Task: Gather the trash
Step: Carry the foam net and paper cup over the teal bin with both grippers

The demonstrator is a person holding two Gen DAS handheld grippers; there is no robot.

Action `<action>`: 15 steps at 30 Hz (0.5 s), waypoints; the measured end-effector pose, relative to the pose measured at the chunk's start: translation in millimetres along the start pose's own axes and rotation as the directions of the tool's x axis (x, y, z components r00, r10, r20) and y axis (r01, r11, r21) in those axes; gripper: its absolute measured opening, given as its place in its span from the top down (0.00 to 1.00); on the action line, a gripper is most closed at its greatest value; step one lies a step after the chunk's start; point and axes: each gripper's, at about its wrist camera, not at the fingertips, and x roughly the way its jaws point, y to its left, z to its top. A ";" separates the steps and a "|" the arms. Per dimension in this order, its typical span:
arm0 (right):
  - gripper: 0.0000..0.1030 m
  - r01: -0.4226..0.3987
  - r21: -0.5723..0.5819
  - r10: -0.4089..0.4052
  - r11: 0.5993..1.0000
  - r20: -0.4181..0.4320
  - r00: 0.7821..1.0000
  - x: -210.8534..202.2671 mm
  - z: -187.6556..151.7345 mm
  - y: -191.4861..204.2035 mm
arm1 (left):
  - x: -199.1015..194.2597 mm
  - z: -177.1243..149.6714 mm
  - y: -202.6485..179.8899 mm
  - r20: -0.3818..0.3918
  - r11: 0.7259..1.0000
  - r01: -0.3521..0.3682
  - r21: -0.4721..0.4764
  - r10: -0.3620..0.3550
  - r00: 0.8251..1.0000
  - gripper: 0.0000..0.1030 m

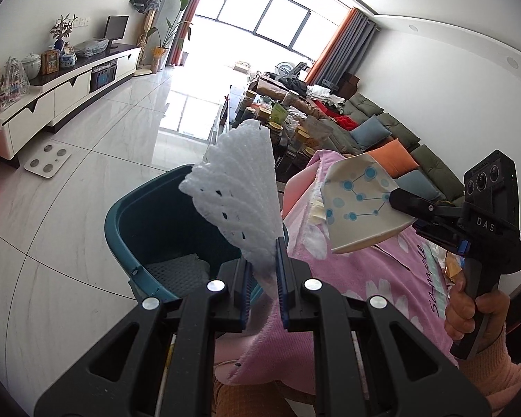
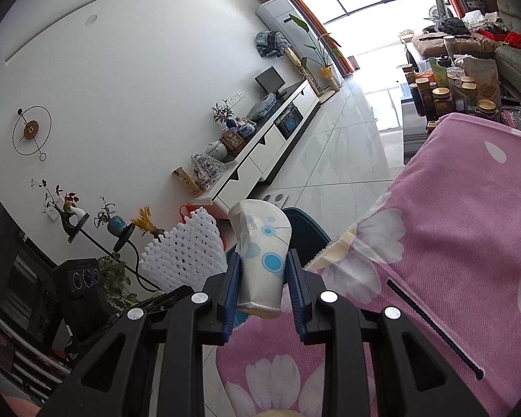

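Note:
My left gripper [image 1: 262,253] is shut on a white foam net sleeve [image 1: 238,187], which fans upward above the teal trash bin [image 1: 128,239]. My right gripper [image 2: 264,264] is shut on a crushed paper cup with blue dots [image 2: 262,243]. In the left wrist view that paper cup [image 1: 357,208] hangs over the pink flowered cloth [image 1: 382,278], right of the bin, with the right gripper [image 1: 399,196] clamped on its rim. The right wrist view shows the foam net [image 2: 182,257] to the left of the cup and the bin's rim [image 2: 305,229] behind it.
Grey mesh trash [image 1: 180,272] lies inside the bin. A person's hand [image 1: 469,309] holds the right gripper's handle. A white TV cabinet [image 1: 62,97] lines the left wall, a scale [image 1: 47,161] lies on the tiled floor, and a cluttered coffee table [image 1: 288,118] and sofa [image 1: 392,139] stand behind.

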 end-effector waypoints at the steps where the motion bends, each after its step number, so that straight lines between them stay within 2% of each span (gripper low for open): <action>1: 0.76 0.001 -0.001 -0.001 1.000 -0.003 1.000 3.6 0.5 1.3 | 1.5 -0.3 0.0 -0.003 1.000 -0.005 -0.002 0.005 1.000 0.87; 15: 0.76 0.026 -0.003 -0.026 1.000 -0.070 0.997 52.2 5.8 10.4 | 25.2 3.6 9.4 -0.040 0.999 -0.044 -0.021 0.043 0.998 0.87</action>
